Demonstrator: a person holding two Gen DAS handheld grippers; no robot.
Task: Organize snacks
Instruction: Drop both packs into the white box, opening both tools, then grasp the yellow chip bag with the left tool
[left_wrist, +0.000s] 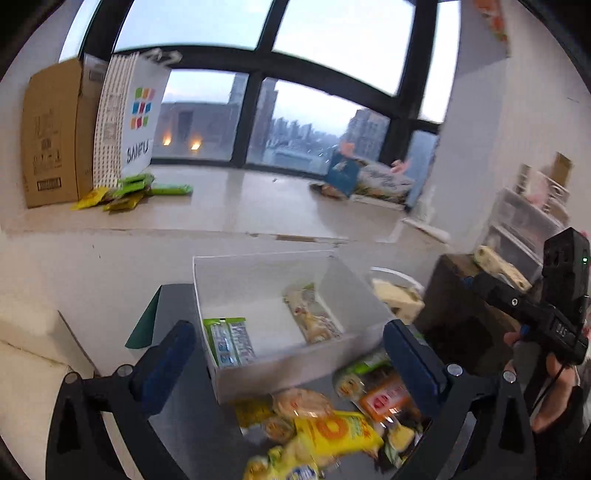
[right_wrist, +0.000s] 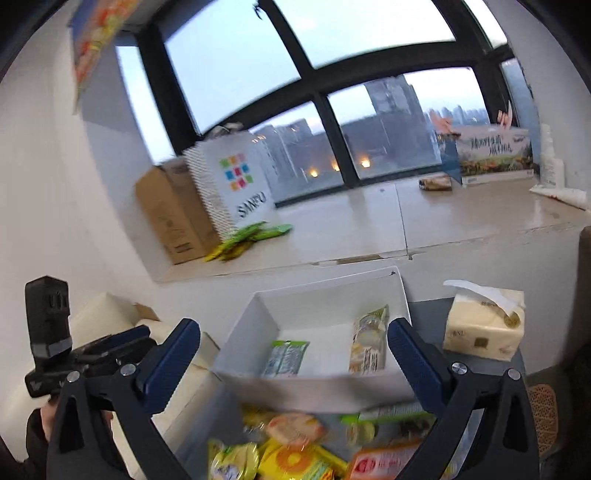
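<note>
A white open box (left_wrist: 258, 376) sits on a grey table, also in the right wrist view (right_wrist: 314, 391). Inside lie a green-edged snack pack (left_wrist: 229, 341) (right_wrist: 286, 356) on the left and a pale snack pack (left_wrist: 314, 317) (right_wrist: 369, 339) on the right. A pile of loose snacks (left_wrist: 325, 428) (right_wrist: 295, 450), mostly yellow and orange packs, lies in front of the box. My left gripper (left_wrist: 291, 354) is open and empty above the box's front wall. My right gripper (right_wrist: 295, 350) is open and empty above the box and pile. The right gripper's body (left_wrist: 546, 317) shows in the left view.
A tissue pack (right_wrist: 484, 325) stands right of the box. A wide window ledge (left_wrist: 240, 199) behind holds a cardboard box (left_wrist: 51, 136), a white SANFU bag (left_wrist: 136, 122), green and yellow packs (left_wrist: 133, 188) and a printed box (right_wrist: 491, 155). Clear drawers (left_wrist: 524, 221) stand at right.
</note>
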